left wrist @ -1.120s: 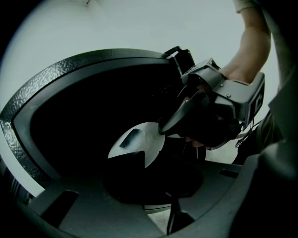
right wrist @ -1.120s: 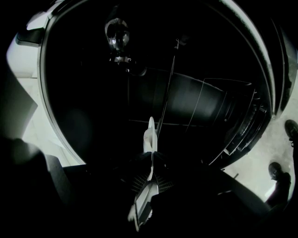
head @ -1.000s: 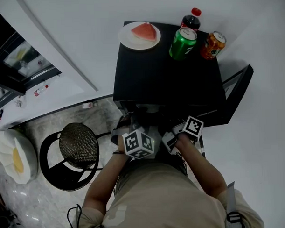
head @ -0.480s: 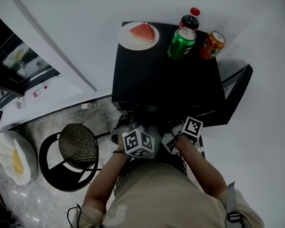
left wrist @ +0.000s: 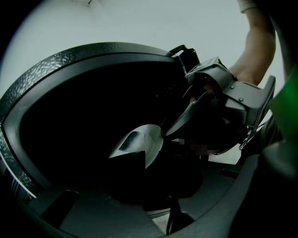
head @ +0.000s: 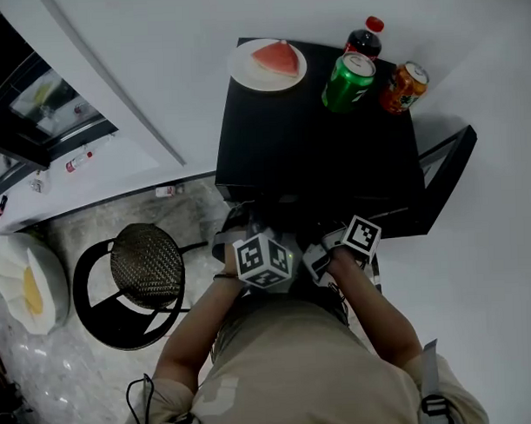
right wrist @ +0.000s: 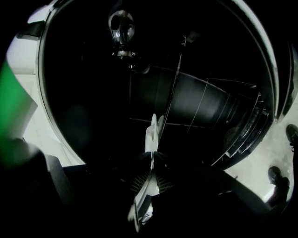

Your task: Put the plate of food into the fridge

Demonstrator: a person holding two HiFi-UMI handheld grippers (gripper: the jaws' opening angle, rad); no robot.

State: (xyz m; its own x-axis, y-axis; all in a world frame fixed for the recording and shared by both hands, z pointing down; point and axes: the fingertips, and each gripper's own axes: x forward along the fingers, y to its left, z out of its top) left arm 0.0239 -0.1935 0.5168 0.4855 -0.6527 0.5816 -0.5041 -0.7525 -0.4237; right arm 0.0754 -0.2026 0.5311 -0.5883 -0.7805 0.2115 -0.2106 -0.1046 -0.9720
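A white plate (head: 267,66) with a watermelon slice (head: 276,57) rests on the back left corner of the black mini fridge's top (head: 316,153). The fridge door (head: 442,170) stands open to the right. Both grippers are held low in front of the fridge opening, far from the plate. My left gripper (head: 245,223) shows one pale fingertip (left wrist: 139,144) in the left gripper view. The other is lost in shadow, so its state is unclear. My right gripper (right wrist: 152,132) is shut, its pale fingers pressed together with nothing between them, facing the dark interior and a wire shelf (right wrist: 195,111).
A green can (head: 348,80), an orange can (head: 402,86) and a cola bottle (head: 364,40) stand on the fridge top right of the plate. A black round stool (head: 147,267) stands on the floor to the left, with a white seat-like object (head: 25,289) beyond it.
Both grippers stay where they were. Only the head view has shifted slightly.
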